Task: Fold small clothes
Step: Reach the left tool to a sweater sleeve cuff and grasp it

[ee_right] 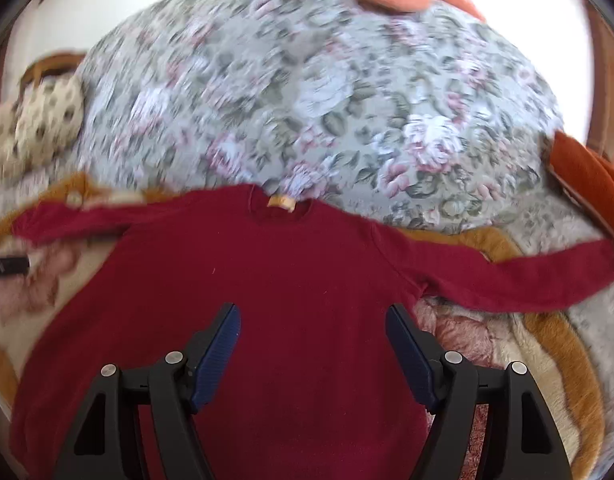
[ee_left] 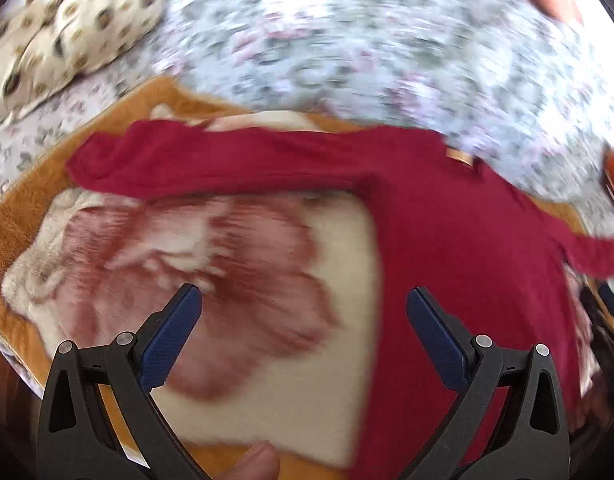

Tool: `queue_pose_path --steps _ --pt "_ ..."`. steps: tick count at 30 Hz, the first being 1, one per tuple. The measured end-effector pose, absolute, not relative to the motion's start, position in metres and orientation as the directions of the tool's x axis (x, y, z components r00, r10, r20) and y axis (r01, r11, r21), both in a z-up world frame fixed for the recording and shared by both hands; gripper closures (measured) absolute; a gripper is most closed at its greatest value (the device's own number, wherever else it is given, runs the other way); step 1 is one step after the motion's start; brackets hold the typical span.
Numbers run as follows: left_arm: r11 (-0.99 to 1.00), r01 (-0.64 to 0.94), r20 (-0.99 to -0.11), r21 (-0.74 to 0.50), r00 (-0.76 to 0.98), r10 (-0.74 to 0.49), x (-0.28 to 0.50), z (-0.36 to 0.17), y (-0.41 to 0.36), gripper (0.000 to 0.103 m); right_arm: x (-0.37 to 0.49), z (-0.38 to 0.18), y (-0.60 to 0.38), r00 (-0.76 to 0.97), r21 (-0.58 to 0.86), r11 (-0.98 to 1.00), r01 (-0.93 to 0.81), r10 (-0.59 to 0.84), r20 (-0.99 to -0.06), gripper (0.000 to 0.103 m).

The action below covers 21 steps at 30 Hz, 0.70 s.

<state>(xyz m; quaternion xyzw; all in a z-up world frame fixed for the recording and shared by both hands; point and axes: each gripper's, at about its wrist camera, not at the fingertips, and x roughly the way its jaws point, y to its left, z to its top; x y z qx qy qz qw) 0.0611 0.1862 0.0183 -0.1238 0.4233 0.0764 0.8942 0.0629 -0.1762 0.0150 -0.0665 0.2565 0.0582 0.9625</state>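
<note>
Red sweater (ee_right: 267, 300): lay spread flat and face up on the plush blanket, both sleeves stretched out to the sides; in the right wrist view it filled the centre and lower middle of the frame, in the left wrist view (ee_left: 447, 240) it ran across the middle and down the right side.
Neck label (ee_right: 281, 203): a small tan tag at the collar, upper centre of the right wrist view, just at the edge of the floral cover.
Left sleeve of the garment (ee_left: 195, 160): reached toward the left of the left wrist frame, over the blanket's pale patch.
Plush blanket (ee_left: 267, 320): cream with a reddish flower print and an orange-brown border, under the sweater.
Floral bedspread (ee_right: 307, 100): grey-blue with pink roses, bulging across the upper half of both views.
Spotted pillow (ee_left: 67, 28): cream with brown spots, upper left of the left wrist frame.
Left hand-held gripper (ee_left: 303, 300): fingers spread wide apart, empty, hovering above the blanket just left of the sweater's body edge.
Right hand-held gripper (ee_right: 313, 316): fingers spread wide, holding nothing, over the sweater's chest area.
Fingertip (ee_left: 255, 460): a person's finger showed at the bottom edge of the left wrist frame.
Sharpness: both views were motion-blurred; contact with the cloth could not be told.
</note>
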Motion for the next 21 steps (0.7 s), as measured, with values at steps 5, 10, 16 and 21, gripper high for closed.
queue_pose_path --steps 5,10,16,21 --pt "0.887 -0.404 -0.79 -0.223 0.608 0.078 0.085 0.017 0.299 0.0 0.069 0.01 -0.189 0.85 -0.044 0.992 -0.117 0.077 -0.521 0.03" --pt "0.783 -0.505 -0.801 -0.362 0.599 0.016 0.095 0.008 0.405 0.001 0.077 0.003 -0.181 0.83 -0.056 0.988 -0.146 0.091 -0.55 0.03" --pt "0.683 -0.535 -0.799 -0.497 0.59 -0.12 0.103 -0.022 0.44 0.018 0.079 0.0 -0.176 0.828 -0.069 0.985 -0.155 0.092 -0.553 0.03" --pt "0.685 -0.532 -0.785 -0.499 0.611 -0.097 0.111 -0.031 0.44 0.021 0.08 -0.002 -0.176 0.822 -0.064 0.985 -0.158 0.095 -0.561 0.03"
